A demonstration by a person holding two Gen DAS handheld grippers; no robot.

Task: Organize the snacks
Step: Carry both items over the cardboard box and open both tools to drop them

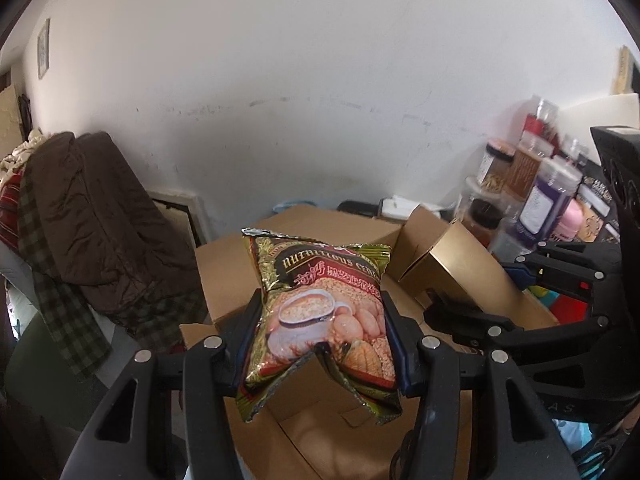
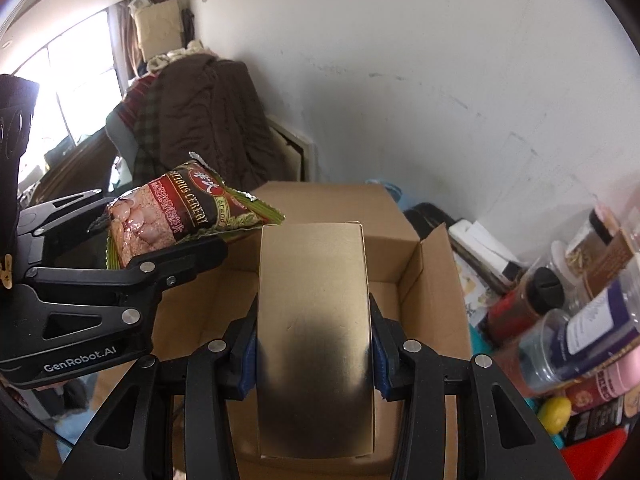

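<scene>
Left wrist view looks along the left gripper (image 1: 320, 316), whose two black fingers with blue pads are clamped on the sides of a crinkled foil packet of nutritious cereal (image 1: 324, 312), printed in green, red and gold with a picture of a cup and oat biscuits; the packet hangs in the air, pinched at its middle so that its lower corners splay outward. Below it sits an open brown cardboard box (image 1: 320, 436) with its flaps raised, and behind that a second, closed brown carton (image 1: 320, 224) stands against the white wall. To the right in this view the right gripper (image 1: 444, 300) grasps a plain gold cardboard carton (image 1: 456, 256), tilted over the open box's right flap. Right wrist view shows the same gold carton (image 2: 314, 320) squeezed between that gripper's blue pads, held lengthwise above the open box's interior (image 2: 424, 280), with the cereal packet (image 2: 180, 212) up to the left, just beside the carton's far corner. A cluster of clear plastic jars and bottles (image 2: 580, 320) crowds the surface on the right, and a brown quilted coat (image 1: 96, 216) is draped over a pile at the left.
</scene>
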